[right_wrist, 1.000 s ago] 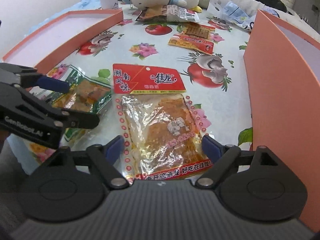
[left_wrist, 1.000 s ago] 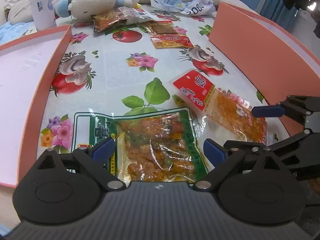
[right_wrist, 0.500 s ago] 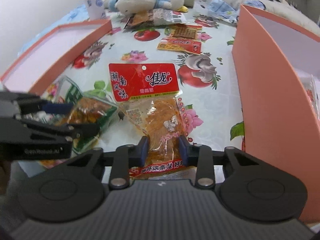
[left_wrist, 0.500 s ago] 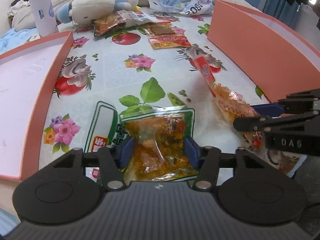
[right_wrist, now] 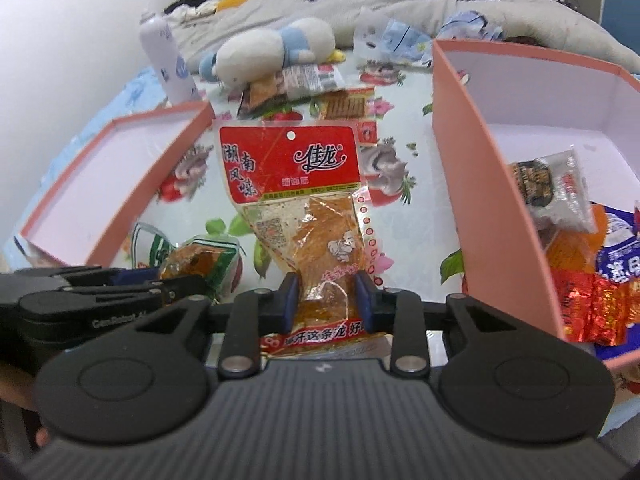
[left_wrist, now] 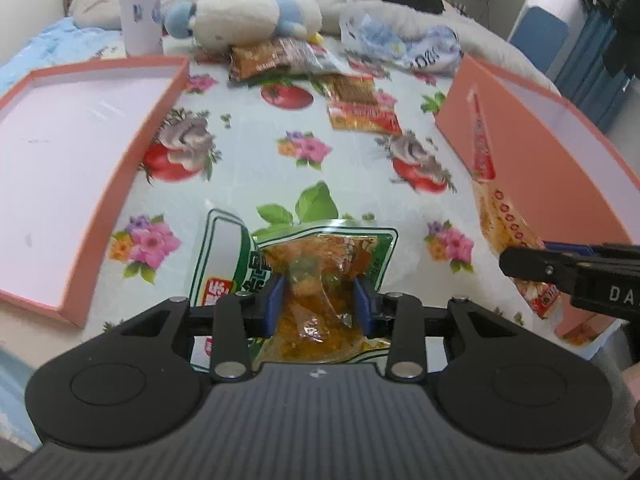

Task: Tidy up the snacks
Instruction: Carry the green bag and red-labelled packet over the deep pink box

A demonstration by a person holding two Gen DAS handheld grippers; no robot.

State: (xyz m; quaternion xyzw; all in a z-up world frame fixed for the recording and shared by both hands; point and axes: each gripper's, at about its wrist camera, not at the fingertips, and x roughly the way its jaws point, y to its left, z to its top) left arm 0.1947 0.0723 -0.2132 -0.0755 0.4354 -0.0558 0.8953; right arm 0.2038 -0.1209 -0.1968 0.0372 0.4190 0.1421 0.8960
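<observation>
A flowered cloth covers the bench (left_wrist: 248, 152), with a shallow pink tray (left_wrist: 72, 168) at the left of the left wrist view and a deeper pink box (right_wrist: 500, 184) at the right of the right wrist view, already holding several packets. More snack packets (left_wrist: 360, 108) lie loose at upper centre beside a plush toy (left_wrist: 244, 16).

The step in hand looks like carrying. The right gripper (right_wrist: 327, 296) pinches the red-topped snack bag (right_wrist: 304, 200), raised at frame centre. The left gripper (left_wrist: 319, 300) is clamped on the green-edged snack bag (left_wrist: 320, 264), low at bottom centre.

Next, each bag likely needs swinging over a container before releasing.
</observation>
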